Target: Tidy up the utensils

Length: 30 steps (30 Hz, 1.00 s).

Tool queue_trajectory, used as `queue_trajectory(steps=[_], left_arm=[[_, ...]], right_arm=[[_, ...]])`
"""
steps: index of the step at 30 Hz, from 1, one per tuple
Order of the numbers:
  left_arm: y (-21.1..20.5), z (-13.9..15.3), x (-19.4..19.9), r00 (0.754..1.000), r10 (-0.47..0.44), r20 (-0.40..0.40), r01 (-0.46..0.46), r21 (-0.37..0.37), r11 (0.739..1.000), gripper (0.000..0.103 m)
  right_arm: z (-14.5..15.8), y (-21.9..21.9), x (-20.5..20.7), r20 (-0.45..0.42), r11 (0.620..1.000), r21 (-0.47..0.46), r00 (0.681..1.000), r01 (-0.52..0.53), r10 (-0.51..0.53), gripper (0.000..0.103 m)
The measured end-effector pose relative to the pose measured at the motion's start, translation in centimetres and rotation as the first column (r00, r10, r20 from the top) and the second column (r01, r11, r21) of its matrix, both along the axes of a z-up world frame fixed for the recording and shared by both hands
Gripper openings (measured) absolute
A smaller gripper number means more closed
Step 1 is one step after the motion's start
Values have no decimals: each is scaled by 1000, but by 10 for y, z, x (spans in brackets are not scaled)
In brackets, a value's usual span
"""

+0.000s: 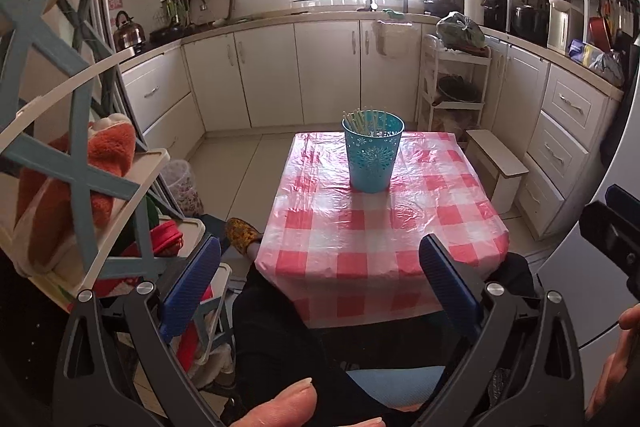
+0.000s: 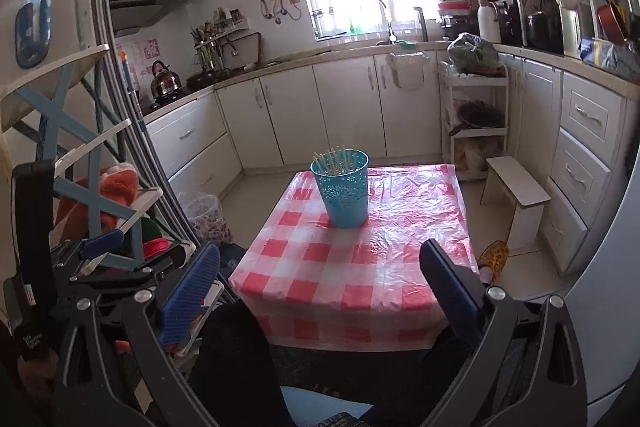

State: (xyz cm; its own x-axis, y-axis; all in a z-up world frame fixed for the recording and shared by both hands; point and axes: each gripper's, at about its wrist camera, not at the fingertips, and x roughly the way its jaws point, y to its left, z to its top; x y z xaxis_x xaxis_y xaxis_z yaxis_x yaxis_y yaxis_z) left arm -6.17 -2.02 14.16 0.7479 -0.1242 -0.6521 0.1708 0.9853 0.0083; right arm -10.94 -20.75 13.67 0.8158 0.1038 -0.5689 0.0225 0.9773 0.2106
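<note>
Upright, chopstick-filled blue holder [image 1: 373, 155]

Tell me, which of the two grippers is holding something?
Neither. The left gripper and the right gripper are both open and empty, above the near edge of the table. The chopsticks stand in the blue cup.

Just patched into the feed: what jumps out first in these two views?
The turquoise cup full of pale chopsticks, standing upright toward the far end of the small table with a red-and-white checked cloth. Both the left gripper and the right gripper are open and empty, held back at the table's near edge.
</note>
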Motion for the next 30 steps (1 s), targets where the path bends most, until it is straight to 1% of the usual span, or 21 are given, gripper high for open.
queue_trajectory(steps=[2, 5, 7, 10, 13, 18, 21, 25, 30], left_arm=[[7, 13, -13, 1000, -2, 22, 3, -26, 1000, 95], [13, 31, -39, 993, -35, 109, 38, -23, 999, 96], [15, 35, -51, 990, -33, 137, 37, -27, 999, 96], [24, 31, -56, 994, 12, 107, -4, -74, 997, 96], [30, 28, -62, 995, 51, 87, -42, -101, 994, 95], [24, 29, -78, 990, 38, 135, -30, -66, 997, 95], [24, 30, -84, 989, 35, 141, -26, -70, 997, 95], [26, 32, -87, 988, 39, 149, -29, -73, 997, 95], [25, 33, -88, 989, 37, 146, -27, -72, 997, 95]], right_arm=[[9, -1, -8, 1, 1000, 8, 1000, 8, -8, 96], [23, 1, -23, 35, 1000, -2, 999, 17, -17, 96], [29, 8, -39, 70, 1000, -15, 997, 21, -20, 96], [28, 18, -58, 108, 999, -39, 994, 27, -22, 96], [25, 22, -65, 105, 998, -52, 994, 28, -22, 96], [25, 22, -71, 107, 999, -32, 994, 13, -10, 96], [29, 23, -79, 135, 1000, -25, 991, -16, 19, 96], [34, 25, -88, 174, 999, -40, 985, -13, 20, 96], [33, 23, -88, 172, 999, -39, 985, -12, 18, 96]])
